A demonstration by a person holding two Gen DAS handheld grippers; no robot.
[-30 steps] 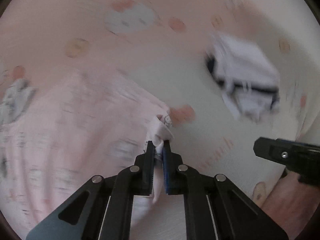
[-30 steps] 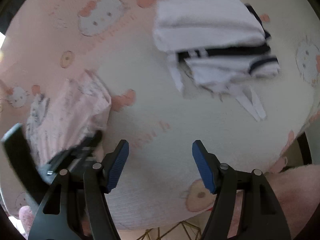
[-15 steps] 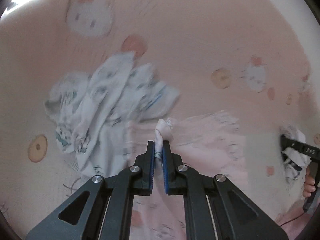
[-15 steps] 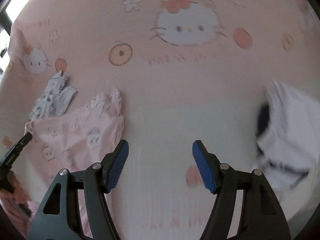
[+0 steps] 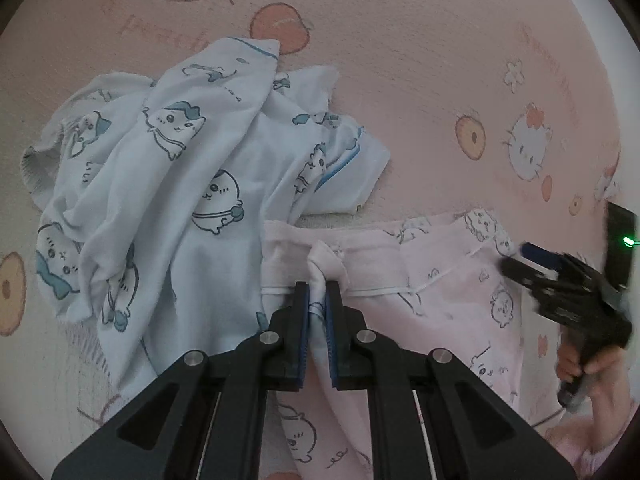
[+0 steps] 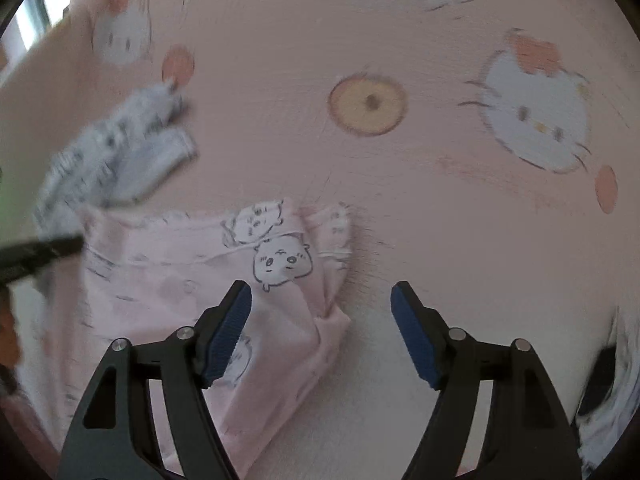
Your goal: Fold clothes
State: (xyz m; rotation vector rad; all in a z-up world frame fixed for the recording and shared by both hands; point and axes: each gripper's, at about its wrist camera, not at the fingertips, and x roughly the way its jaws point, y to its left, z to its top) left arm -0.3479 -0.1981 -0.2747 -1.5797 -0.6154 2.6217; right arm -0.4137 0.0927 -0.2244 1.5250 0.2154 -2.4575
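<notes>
Crowding the left tongs' [image 5: 316,304] near side, a crumpled pale blue garment [image 5: 160,184] printed with cartoon animals lay heaped on the pink cartoon-cat cover [image 5: 420,60], its lower edge overlapping the left end of the pink garment [image 5: 440,280]. The pink garment lay spread between the two tongs, its upper hem running roughly straight across the cover. At the lower right of the right wrist view, a white and black garment [image 6: 608,400] showed only as a blur at the rim.

Beyond the pink garment's hem the cover was bare pink fabric with printed cat faces and fruit, and the same held to the right of the garment's folded corner [image 6: 332,264]. What the cover lay on could not be told.

The left tongs pointed steeply down, nearly closed, pinching a bunched fold of the pink garment's hem between their blue pads [image 5: 305,320]. The right tongs [image 6: 322,330] also angled steeply down, wide apart and opening further, straddling the garment's right corner with no pad pressing the cloth. In the left wrist view a hand [image 5: 592,372] gripped the right tongs' handle at the frame's right edge.
</notes>
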